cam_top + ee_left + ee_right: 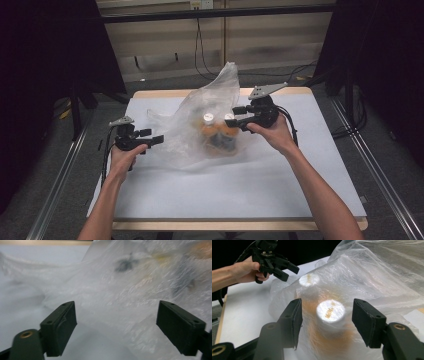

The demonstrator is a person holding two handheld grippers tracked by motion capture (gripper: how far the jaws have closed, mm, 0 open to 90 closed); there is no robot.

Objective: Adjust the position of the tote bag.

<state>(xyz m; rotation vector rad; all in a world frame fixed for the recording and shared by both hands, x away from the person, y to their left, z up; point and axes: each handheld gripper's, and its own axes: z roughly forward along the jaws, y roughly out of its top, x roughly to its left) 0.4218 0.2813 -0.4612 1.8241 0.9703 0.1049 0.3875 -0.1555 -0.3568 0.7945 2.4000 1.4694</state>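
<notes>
While the clear plastic bag point(210, 117) is sitting at the middle of the counter point(300, 175), a little toward its far edge, the person is holding a gripper at each side of it. Starting at the left, the left gripper point(156, 140) is hovering just beside the bag's low left skirt, its jaws standing spread with nothing pinched; in the left gripper view the crinkled film point(120, 290) is lying ahead of and between the jaws, but the pads are not pressing on it. Moving to the middle, the bag is holding orange bottles with white caps point(208, 118), standing upright and close together, so their long axis is running straight up, while the bag's loose mouth is rising in a peak toward the far side. At the right, the right gripper point(239, 121) is hanging against the bag's upper right side, and its jaws are likewise standing apart; in the right gripper view one white cap point(330, 310) is lying directly between them under the film, with a second cap point(309, 280) farther off. The right gripper is looking the nearer of the two to the bottles, so any grasp through the film is probably falling to it, with the bottle just ahead and slightly below.
</notes>
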